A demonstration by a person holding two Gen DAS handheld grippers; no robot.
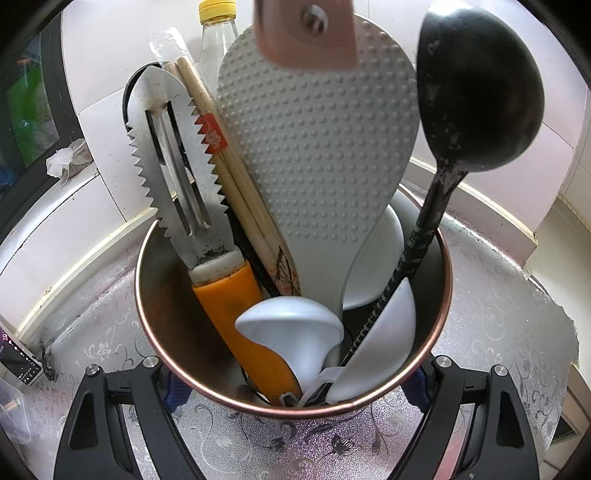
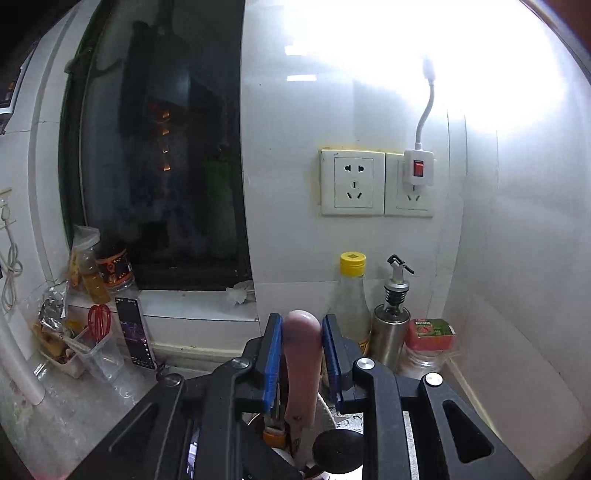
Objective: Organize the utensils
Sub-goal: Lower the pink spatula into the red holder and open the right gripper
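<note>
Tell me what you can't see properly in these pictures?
- Left wrist view: the cup's bottom, hidden by spoons and handles.
- Left wrist view: the pink handle, blurred and cut off by the top edge.
- Right wrist view: the black ladle, mostly behind the right gripper.
- Right wrist view: the window, too dark.

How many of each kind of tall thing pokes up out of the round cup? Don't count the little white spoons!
Sticking up out of the cup:
Serrated metal scraper: 1
Pair of chopsticks: 1
Grey dotted rice paddle: 1
Black ladle: 1
Pink-handled tool: 1
Total: 5
</note>
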